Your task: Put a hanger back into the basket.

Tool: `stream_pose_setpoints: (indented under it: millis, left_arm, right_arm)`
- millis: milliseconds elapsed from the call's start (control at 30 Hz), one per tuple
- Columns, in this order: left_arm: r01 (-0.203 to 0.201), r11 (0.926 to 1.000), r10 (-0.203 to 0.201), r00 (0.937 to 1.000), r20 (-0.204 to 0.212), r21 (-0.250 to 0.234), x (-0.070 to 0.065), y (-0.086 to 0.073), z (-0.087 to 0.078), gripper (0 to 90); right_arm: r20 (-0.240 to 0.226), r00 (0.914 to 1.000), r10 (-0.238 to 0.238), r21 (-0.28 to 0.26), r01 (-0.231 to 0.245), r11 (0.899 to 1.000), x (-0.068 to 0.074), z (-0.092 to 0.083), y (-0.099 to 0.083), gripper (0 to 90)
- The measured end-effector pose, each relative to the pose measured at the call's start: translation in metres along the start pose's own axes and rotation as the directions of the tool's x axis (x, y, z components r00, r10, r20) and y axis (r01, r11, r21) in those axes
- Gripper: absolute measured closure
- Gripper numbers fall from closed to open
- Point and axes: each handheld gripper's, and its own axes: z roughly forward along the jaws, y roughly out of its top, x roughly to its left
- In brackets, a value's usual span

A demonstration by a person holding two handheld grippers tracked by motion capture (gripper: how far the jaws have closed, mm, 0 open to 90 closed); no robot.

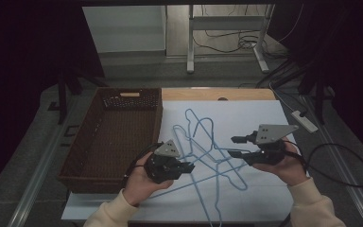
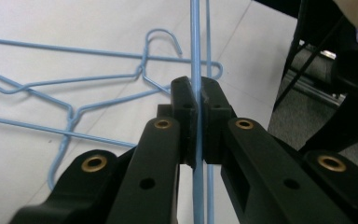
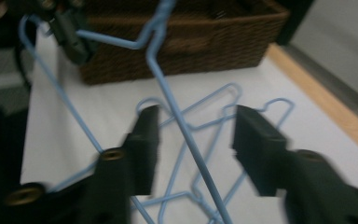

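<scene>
plainly, in the high view a tangle of blue wire hangers (image 1: 203,156) lies on the white sheet (image 1: 260,118) beside the wicker basket (image 1: 111,137); they look light, springy, prone to snag.

in the left gripper view, the left gripper (image 2: 196,100) is clamped on one straight wire, a sound spot to hold.

in the right gripper view, the right gripper (image 3: 195,135) stands parted, a wire between, untouched.
</scene>
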Motion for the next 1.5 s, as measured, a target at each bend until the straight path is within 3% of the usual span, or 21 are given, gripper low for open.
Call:
stream_pose_setpoints:
  millis: [133,233,333,500,933,1100,1167,1300,1500]
  left_arm:
    - [0.016,0.9993,-0.017,0.9998,-0.014,-0.035,0.005,0.001,-0.011,86.6]
    - [0.021,0.9985,-0.023,0.9993,-0.031,-0.050,0.010,0.002,-0.020,86.6]
    - [0.036,0.9965,-0.039,0.9983,-0.042,-0.075,0.015,0.002,-0.029,86.5]
    - [0.048,0.9927,-0.057,0.9952,-0.079,-0.110,0.024,0.001,-0.045,86.6]
    - [0.074,0.9742,-0.107,0.9828,-0.150,-0.213,0.044,-0.010,-0.085,86.6]
    - [0.078,0.9662,-0.124,0.9766,-0.176,-0.246,0.051,-0.015,-0.101,86.6]
    - [0.083,0.9637,-0.132,0.9743,-0.183,-0.254,0.055,-0.018,-0.106,86.6]
    - [0.088,0.9597,-0.146,0.9673,-0.207,-0.267,0.061,-0.024,-0.115,86.6]
    - [0.094,0.9552,-0.169,0.9522,-0.255,-0.280,0.072,-0.032,-0.129,86.6]
  right_arm:
    - [0.076,0.9949,0.067,-0.041,-0.064,0.997,-0.001,-0.009,-0.006,36.6]
    - [0.099,0.9880,0.118,-0.072,-0.111,0.991,0.000,-0.013,-0.013,32.2]
    - [0.139,0.9779,0.156,-0.091,-0.144,0.985,0.003,-0.014,-0.020,25.0]
    - [0.188,0.9577,0.218,-0.110,-0.200,0.974,0.007,-0.013,-0.035,20.6]
    - [0.207,0.9343,0.291,-0.075,-0.281,0.957,0.017,-0.001,-0.066,18.3]
    - [0.212,0.9212,0.326,-0.085,-0.315,0.945,0.018,0.000,-0.075,18.2]
    - [0.217,0.9123,0.347,-0.093,-0.335,0.938,0.019,0.001,-0.081,18.5]
    - [0.241,0.8977,0.369,-0.091,-0.358,0.929,0.021,0.002,-0.088,18.3]
    - [0.245,0.8921,0.380,-0.085,-0.370,0.925,0.023,0.001,-0.095,18.1]
